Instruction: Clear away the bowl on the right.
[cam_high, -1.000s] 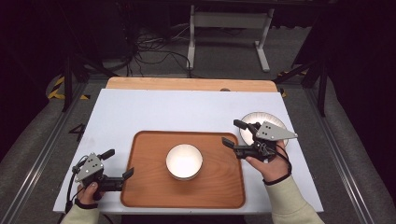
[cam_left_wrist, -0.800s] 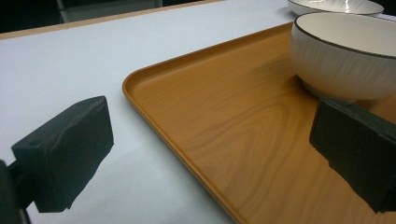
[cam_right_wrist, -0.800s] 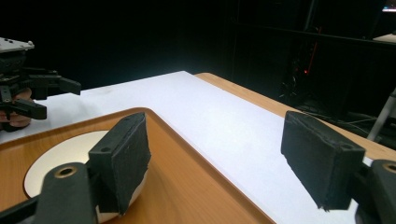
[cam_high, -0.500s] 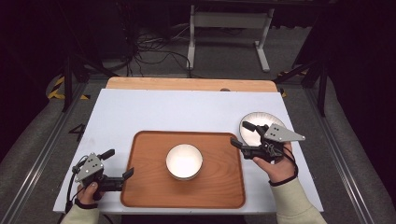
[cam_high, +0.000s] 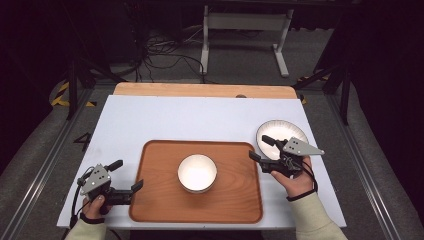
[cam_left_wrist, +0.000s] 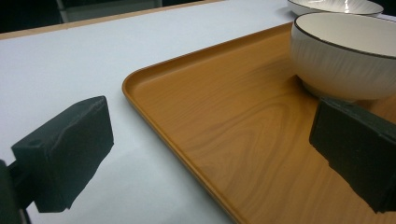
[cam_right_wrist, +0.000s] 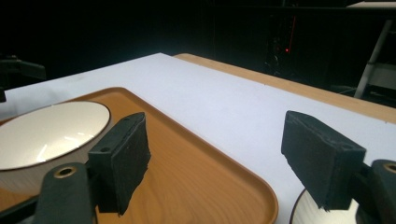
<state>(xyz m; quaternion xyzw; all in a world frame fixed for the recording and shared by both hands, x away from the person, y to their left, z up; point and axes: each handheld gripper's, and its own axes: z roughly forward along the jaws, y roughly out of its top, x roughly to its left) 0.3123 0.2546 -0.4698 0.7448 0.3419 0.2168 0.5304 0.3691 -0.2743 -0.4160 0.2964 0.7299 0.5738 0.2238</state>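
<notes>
A brown wooden tray lies on the white table, with a white bowl standing in its middle. A white plate rests on the table just right of the tray. My left gripper is open at the tray's front-left edge, one jaw over the table and one over the tray, with the bowl ahead of it. My right gripper is open and empty, hovering over the gap between the tray's right edge and the plate. The bowl sits to its left.
The white tabletop stretches behind the tray, with a wooden strip along its far edge. Metal rails flank the table. A stand and cables are on the dark floor beyond.
My right gripper has drifted right and toward the person, away from the bowl, now at the tray's right edge. The left gripper has stayed where it was.
</notes>
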